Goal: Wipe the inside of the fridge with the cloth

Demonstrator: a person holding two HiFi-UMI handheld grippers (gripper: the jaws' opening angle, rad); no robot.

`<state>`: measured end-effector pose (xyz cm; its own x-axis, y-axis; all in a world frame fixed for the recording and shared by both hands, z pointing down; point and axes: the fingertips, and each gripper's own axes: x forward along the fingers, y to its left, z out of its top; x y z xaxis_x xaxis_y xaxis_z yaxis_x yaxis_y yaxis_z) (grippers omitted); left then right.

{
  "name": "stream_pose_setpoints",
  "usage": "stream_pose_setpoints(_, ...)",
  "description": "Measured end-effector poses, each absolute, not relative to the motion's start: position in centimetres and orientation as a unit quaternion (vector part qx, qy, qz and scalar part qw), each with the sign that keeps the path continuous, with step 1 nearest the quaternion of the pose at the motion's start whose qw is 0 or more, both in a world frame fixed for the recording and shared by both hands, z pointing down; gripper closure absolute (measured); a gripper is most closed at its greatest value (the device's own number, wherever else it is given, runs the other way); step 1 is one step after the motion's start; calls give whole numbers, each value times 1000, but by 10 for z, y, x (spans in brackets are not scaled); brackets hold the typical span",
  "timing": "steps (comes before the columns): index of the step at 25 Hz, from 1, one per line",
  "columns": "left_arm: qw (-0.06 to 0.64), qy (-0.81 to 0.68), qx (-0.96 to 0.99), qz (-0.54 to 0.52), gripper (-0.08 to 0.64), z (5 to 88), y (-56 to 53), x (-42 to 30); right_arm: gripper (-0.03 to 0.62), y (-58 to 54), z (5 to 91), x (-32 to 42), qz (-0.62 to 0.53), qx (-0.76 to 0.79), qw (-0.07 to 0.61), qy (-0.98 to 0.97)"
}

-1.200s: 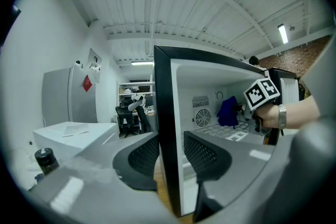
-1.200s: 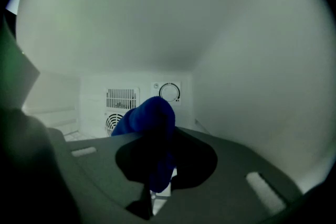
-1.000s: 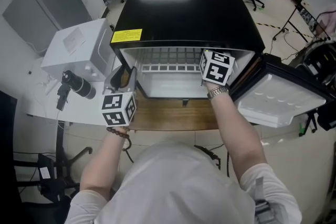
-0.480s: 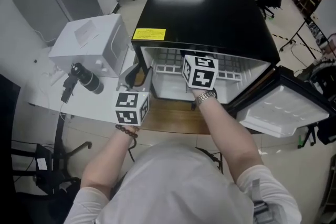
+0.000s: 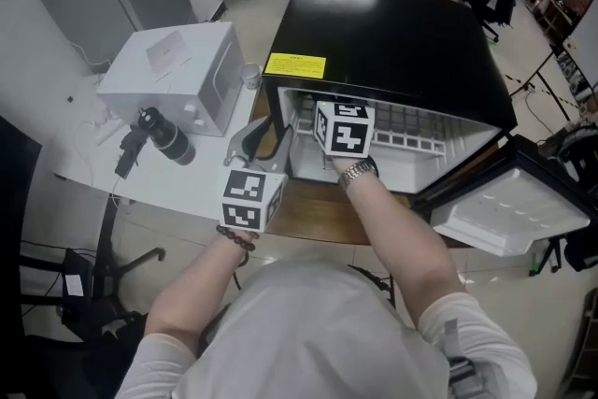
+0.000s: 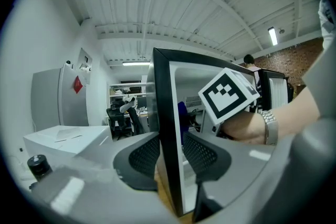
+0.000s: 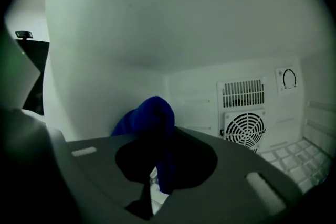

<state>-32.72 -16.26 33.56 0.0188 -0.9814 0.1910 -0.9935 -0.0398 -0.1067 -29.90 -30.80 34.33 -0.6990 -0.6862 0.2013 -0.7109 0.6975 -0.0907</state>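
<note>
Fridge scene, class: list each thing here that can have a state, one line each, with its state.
fridge, open, with an arm reaching inside
fridge door, swung wide open
blue cloth, bunched, inside the fridge
right hand-held gripper, shut on the blue cloth
left hand-held gripper, shut on the fridge wall

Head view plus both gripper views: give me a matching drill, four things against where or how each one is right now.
Things:
1. blue cloth
2. left gripper
3. fridge door
4. yellow label

Places or states:
A. on the black top of the fridge
B. swung open, at the head view's right
C. pinched in the right gripper, inside the fridge
D. clamped on the fridge's left side wall

Pairs: 1-C, 2-D, 3-B, 4-A
</note>
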Motion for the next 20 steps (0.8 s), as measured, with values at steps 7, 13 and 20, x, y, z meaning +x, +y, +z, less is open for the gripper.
stream_pose_setpoints(7,28,-690,717,100,430,332,-163,-327,557,-312,367,-305,82,390,136,-907)
stream_pose_setpoints(13,23,-688,718,104,428,333,-165,-328,557,-315,380,-296,67,404,175,-895)
stream_pose_setpoints(20,22,-692,715,97,428,329,-166,-328,557,-324,385,-275,66,425,189,-883)
